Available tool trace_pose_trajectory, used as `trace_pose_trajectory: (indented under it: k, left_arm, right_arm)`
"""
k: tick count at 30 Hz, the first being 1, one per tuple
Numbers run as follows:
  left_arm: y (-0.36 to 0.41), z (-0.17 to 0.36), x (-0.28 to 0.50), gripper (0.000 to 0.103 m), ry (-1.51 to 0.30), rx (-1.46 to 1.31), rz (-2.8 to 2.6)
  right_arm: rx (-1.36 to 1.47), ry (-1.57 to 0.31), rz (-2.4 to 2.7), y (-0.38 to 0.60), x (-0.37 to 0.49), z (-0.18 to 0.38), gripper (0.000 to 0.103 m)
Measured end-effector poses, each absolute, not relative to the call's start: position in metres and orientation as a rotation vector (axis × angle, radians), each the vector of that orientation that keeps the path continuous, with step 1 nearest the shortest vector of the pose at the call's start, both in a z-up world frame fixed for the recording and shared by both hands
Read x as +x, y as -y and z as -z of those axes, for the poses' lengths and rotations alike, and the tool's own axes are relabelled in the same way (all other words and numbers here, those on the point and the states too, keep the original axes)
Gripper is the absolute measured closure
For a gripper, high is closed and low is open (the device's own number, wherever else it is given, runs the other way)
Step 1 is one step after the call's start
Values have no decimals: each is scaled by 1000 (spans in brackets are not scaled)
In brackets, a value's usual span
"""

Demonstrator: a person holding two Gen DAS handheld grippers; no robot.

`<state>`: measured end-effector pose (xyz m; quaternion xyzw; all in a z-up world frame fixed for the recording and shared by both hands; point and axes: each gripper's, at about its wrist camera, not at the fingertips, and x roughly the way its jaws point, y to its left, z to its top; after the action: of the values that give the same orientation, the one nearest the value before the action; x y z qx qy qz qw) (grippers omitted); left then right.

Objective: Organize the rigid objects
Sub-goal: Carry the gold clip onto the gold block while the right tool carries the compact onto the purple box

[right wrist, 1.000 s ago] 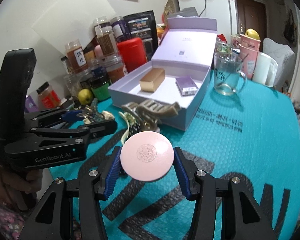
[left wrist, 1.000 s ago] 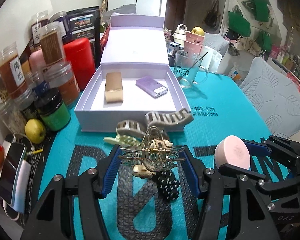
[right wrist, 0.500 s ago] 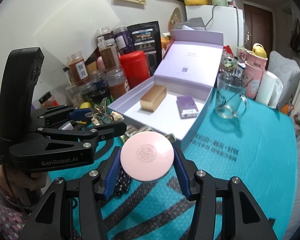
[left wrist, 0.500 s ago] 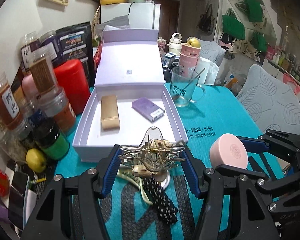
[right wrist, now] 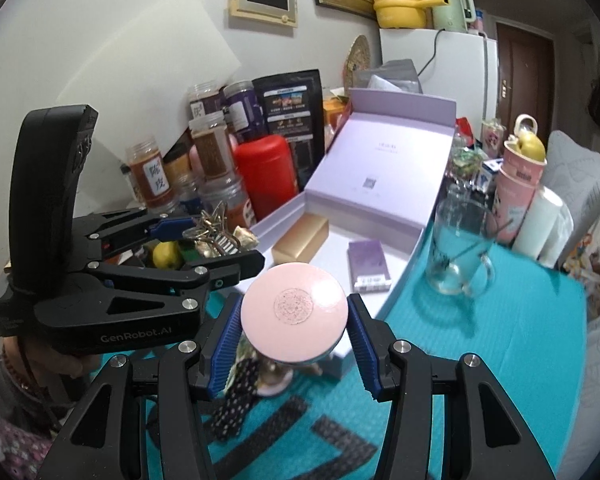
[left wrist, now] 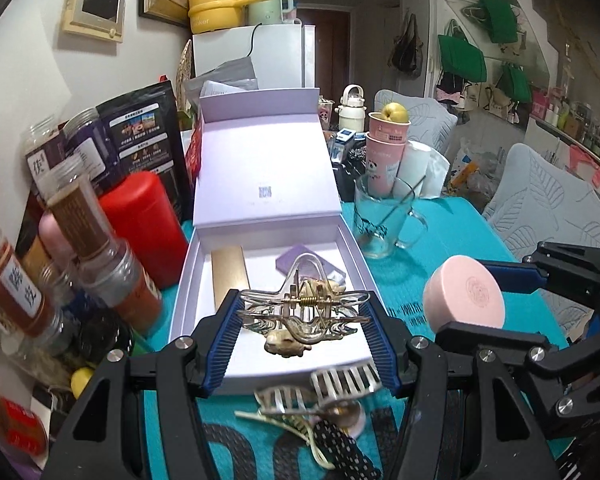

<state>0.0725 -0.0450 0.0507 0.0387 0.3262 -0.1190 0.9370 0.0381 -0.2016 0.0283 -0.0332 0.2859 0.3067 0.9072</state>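
My left gripper [left wrist: 302,338] is shut on a gold metal hair claw [left wrist: 300,316] and holds it above the near edge of the open lilac box [left wrist: 188,280]. The box holds a gold bar-shaped case [left wrist: 229,276] and a purple packet [right wrist: 368,264]. My right gripper [right wrist: 294,330] is shut on a round pink compact [right wrist: 294,308], raised just right of the box's near corner; it also shows in the left wrist view [left wrist: 464,300]. Several hair clips [left wrist: 332,396] and a black dotted one [left wrist: 340,452] lie on the teal mat in front of the box.
Spice jars [left wrist: 88,240] and a red canister [left wrist: 144,228] crowd the left of the box. A glass mug [left wrist: 384,220] with a spoon, pink cups [left wrist: 384,152] and a paper roll stand to the right. A yellow fruit [right wrist: 166,254] lies beside the jars.
Both grippers have risen and moved forward toward the box, carrying the hair claw and the pink compact. The loose clips on the mat now lie below and behind the fingertips.
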Motion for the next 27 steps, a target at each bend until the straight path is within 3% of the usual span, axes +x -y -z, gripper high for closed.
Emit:
trace_pose_trajectory:
  k: [27]
  left_arm:
    - [27,-54,184,44,-675,132,172]
  right_arm:
    - [-95,-579,-601,191,157,-39,52]
